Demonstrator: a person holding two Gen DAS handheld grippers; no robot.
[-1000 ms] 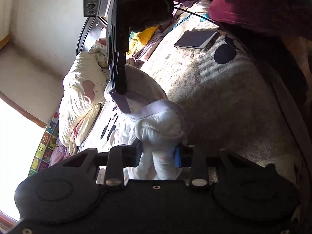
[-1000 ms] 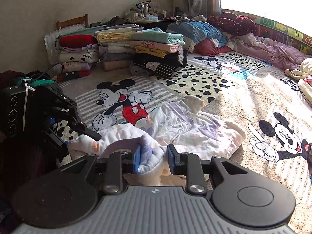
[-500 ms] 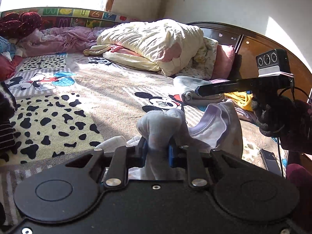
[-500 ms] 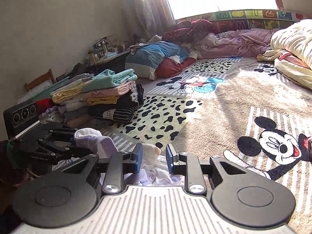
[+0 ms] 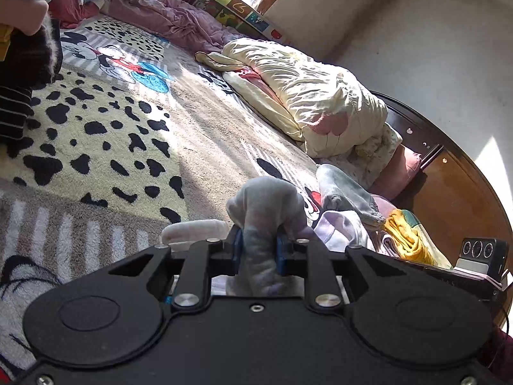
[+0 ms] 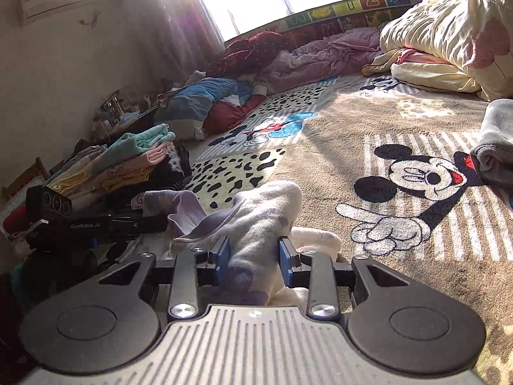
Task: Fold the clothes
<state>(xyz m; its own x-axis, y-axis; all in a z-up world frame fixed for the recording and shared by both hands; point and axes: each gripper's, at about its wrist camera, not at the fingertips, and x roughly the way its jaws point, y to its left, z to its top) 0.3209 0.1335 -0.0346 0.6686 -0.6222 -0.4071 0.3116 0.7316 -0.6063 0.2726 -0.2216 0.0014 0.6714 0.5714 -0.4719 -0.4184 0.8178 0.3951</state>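
Fabric bunched between blue pads of the left gripper [image 5: 258, 252]: a fold of the pale lilac-and-white fleecy garment [image 5: 266, 205], clenched tight, jaws narrowed on it within the last second and steady since. Raised just above the Mickey Mouse printed plush blanket [image 5: 96, 134], with a white cuff [image 5: 192, 229] poking out to the left of the jaws.

Gripped too by the right gripper [image 6: 255, 258]: another bunch of the same garment [image 6: 266, 211], pads pressing its sides, jaws just eased a little wider yet the cloth between them. Stretched leftward from there toward the left gripper [image 6: 96, 224], seen side-on in the right wrist view, with a lilac neckband [image 6: 189, 215] sagging between the two.

Spread around on the blanket [image 6: 336, 134]: a stack of folded clothes in teal, pink, yellow and black [image 6: 128, 163] at the left; a crumpled cream quilt [image 5: 307, 96] near the dark wooden headboard [image 5: 449, 186]; a grey garment [image 5: 346, 192] and a yellow one [image 5: 404, 231] just beside the headboard; a rumpled mauve sheet [image 6: 327, 54] under the bright window.
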